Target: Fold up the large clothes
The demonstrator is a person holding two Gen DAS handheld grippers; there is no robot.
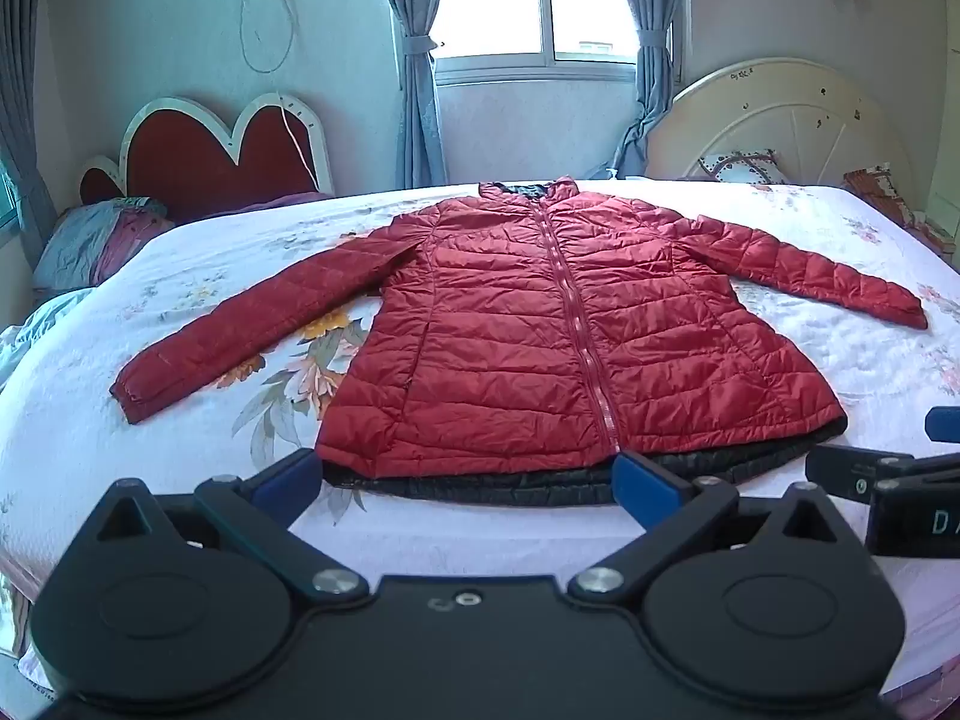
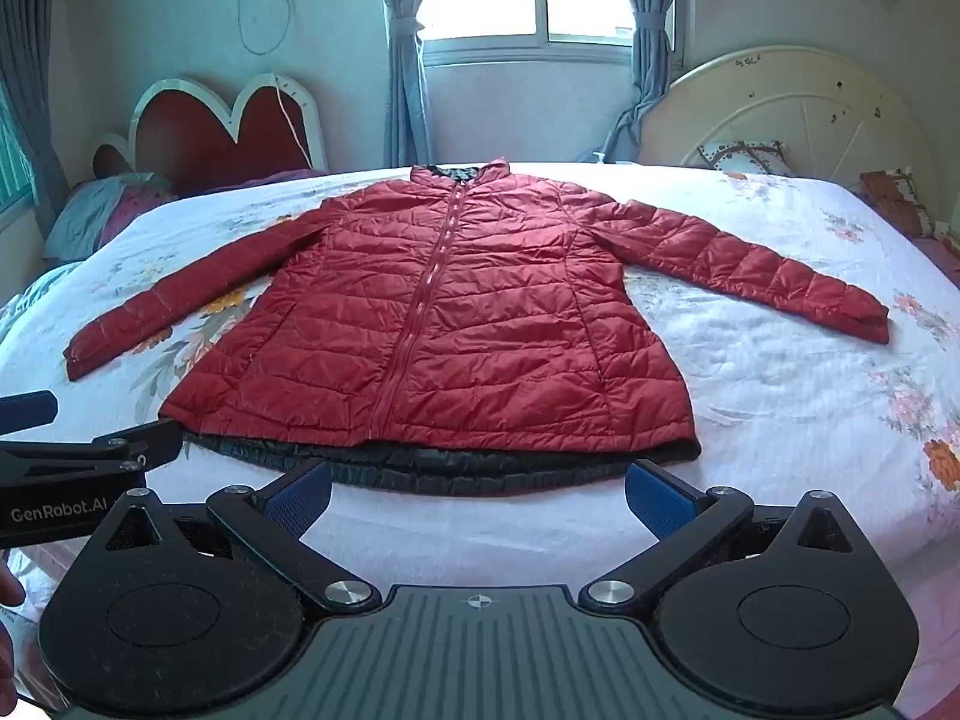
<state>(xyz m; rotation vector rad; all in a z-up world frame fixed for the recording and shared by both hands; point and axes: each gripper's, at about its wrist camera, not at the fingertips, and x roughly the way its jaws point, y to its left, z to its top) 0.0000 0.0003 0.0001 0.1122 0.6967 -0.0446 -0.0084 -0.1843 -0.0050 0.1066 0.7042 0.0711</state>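
A red quilted jacket (image 1: 540, 330) lies flat and zipped on the bed, collar far, both sleeves spread out; its black lining shows along the near hem. It also shows in the right wrist view (image 2: 432, 330). My left gripper (image 1: 468, 480) is open and empty, just short of the hem's left half. My right gripper (image 2: 477, 489) is open and empty, just short of the hem's right half. Each gripper shows at the side of the other's view: the right one (image 1: 888, 474), the left one (image 2: 78, 456).
The bed (image 1: 840, 360) has a white floral cover. A heart-shaped red headboard (image 1: 222, 150) and pillows (image 1: 96, 234) stand far left, a round cream headboard (image 1: 780, 120) far right. A curtained window (image 1: 534, 0) is behind.
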